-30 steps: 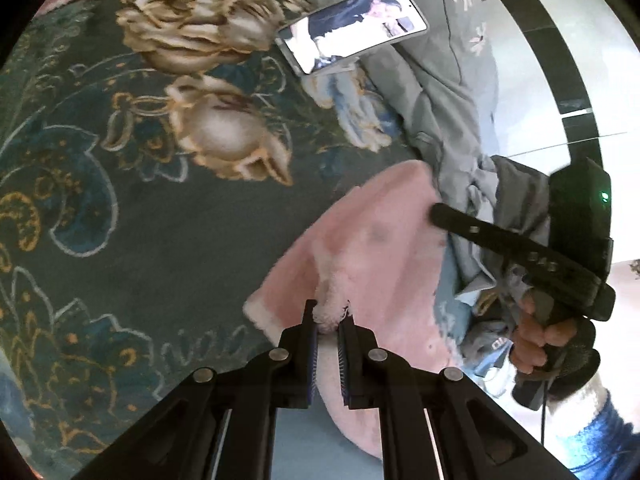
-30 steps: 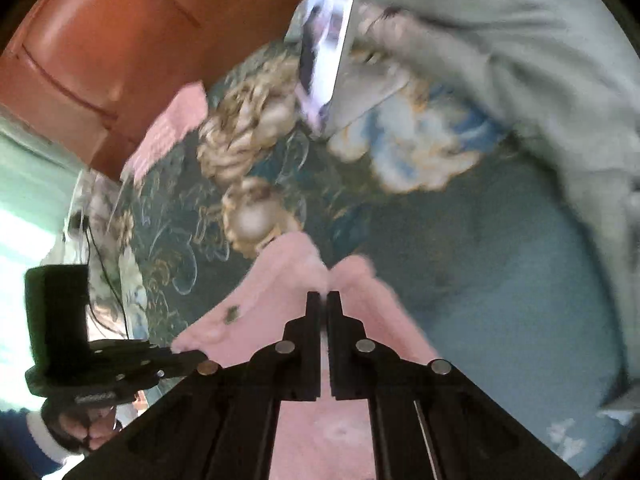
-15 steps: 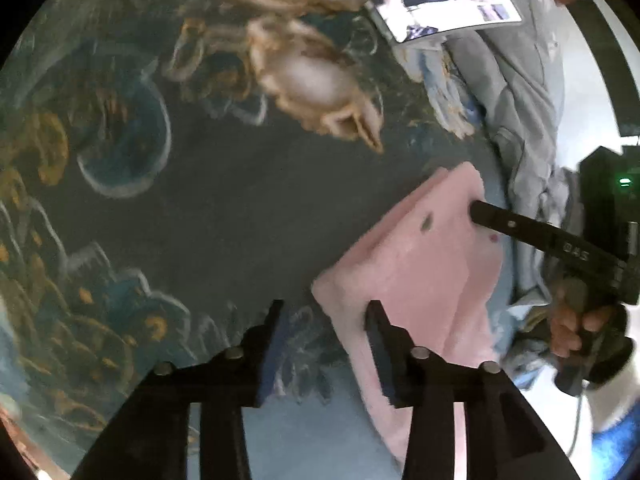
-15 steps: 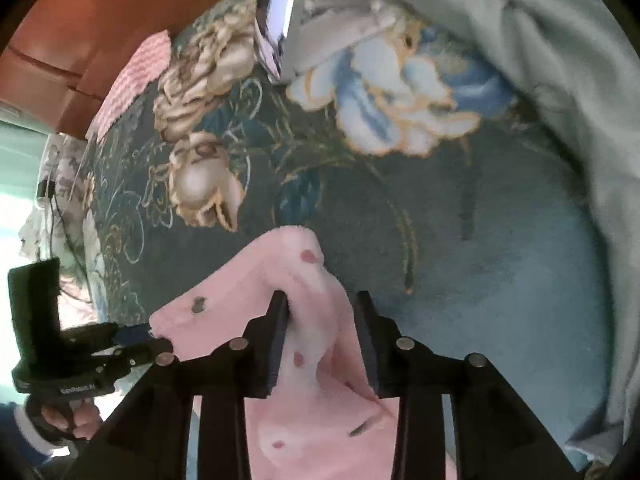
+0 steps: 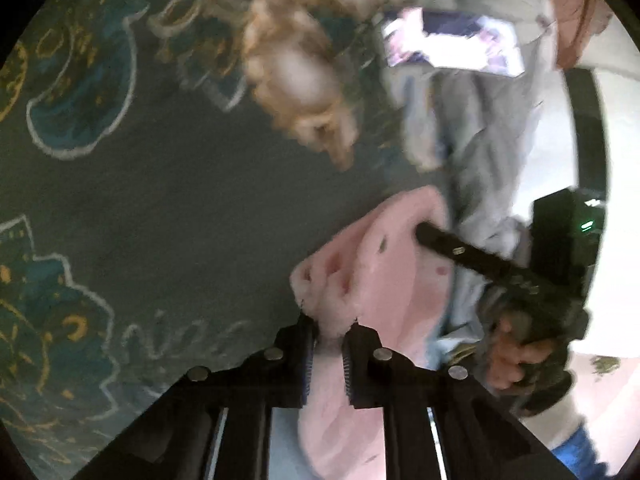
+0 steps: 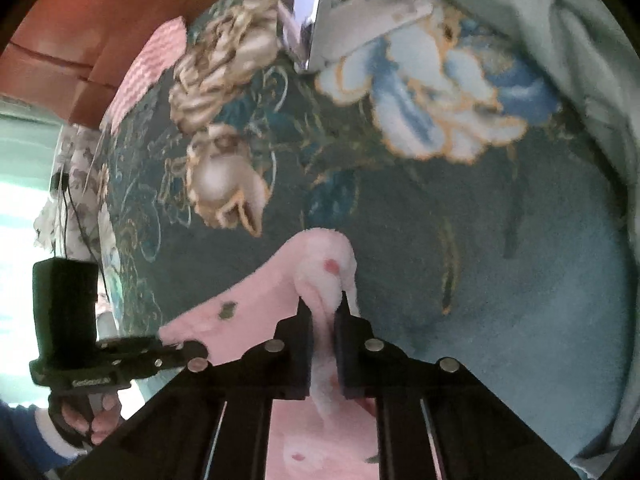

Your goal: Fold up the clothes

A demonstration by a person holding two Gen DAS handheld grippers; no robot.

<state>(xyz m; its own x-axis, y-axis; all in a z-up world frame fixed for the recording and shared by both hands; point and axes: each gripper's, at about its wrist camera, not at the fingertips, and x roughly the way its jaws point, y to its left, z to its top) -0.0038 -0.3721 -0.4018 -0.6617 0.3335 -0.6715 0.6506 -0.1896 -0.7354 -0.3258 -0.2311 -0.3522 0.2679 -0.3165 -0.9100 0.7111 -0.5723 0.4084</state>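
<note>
Low in each frame, the left gripper [image 5: 327, 330] and right gripper [image 6: 323, 312] each pinched the pink garment [image 6: 256, 304]; thin fluffy bites could slip loose.

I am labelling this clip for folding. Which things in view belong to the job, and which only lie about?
Job:
- pink fleece garment
- left gripper, closed on its corner
- right gripper, closed on a fold of it

Lying about:
- phone, screen lit
- grey garment
- floral blanket underneath
</note>
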